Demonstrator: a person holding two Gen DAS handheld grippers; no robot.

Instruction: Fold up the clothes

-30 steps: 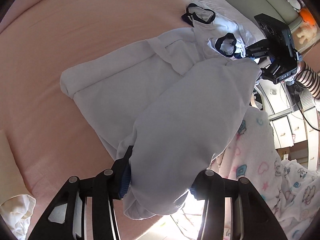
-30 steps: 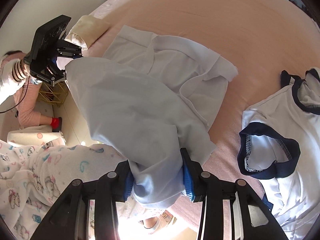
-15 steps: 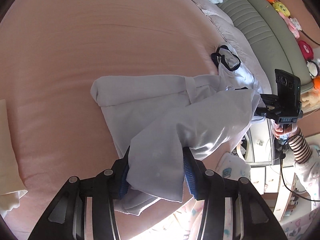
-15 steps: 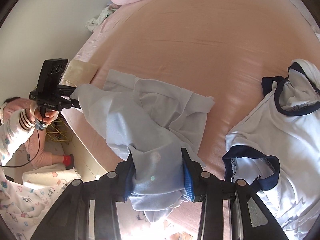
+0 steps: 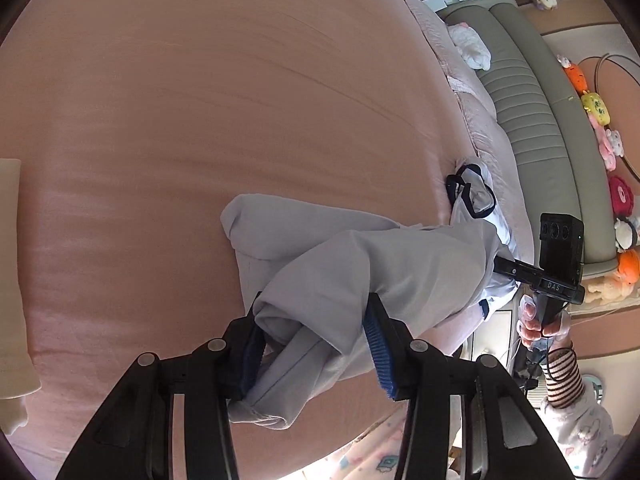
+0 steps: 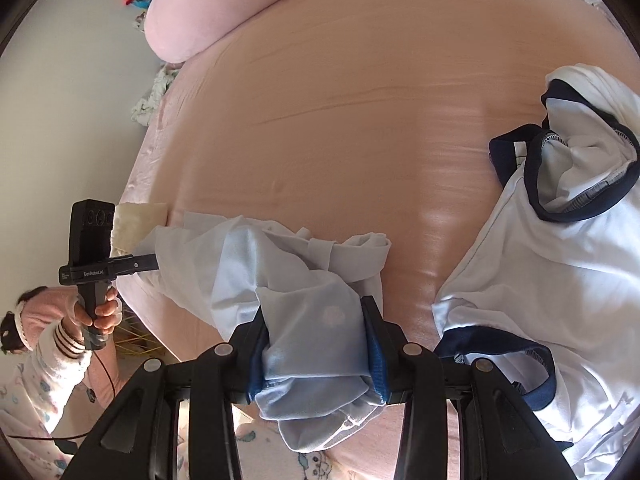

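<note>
A pale grey garment (image 5: 352, 264) hangs stretched between my two grippers above the pink bed (image 5: 200, 100). My left gripper (image 5: 316, 336) is shut on one bunched end of it. In the right wrist view my right gripper (image 6: 316, 344) is shut on the other end of the same pale grey garment (image 6: 280, 256). Each gripper shows in the other's view: the right gripper (image 5: 500, 268) at the right in the left wrist view, the left gripper (image 6: 154, 262) at the left in the right wrist view. The garment's far part sags in loose folds onto the sheet.
A white shirt with navy trim (image 6: 560, 240) lies on the bed at the right, also as a white shirt (image 5: 472, 196) beyond the garment. A pink pillow (image 6: 208, 12) lies at the far left, a cream cloth (image 5: 10, 280) near the left edge. A padded headboard (image 5: 532, 112) carries plush toys.
Both grippers have rolled and swung across the bed, still gripping the garment. The cloth, spread wide before, is now gathered and narrower, with more bare sheet in view.
</note>
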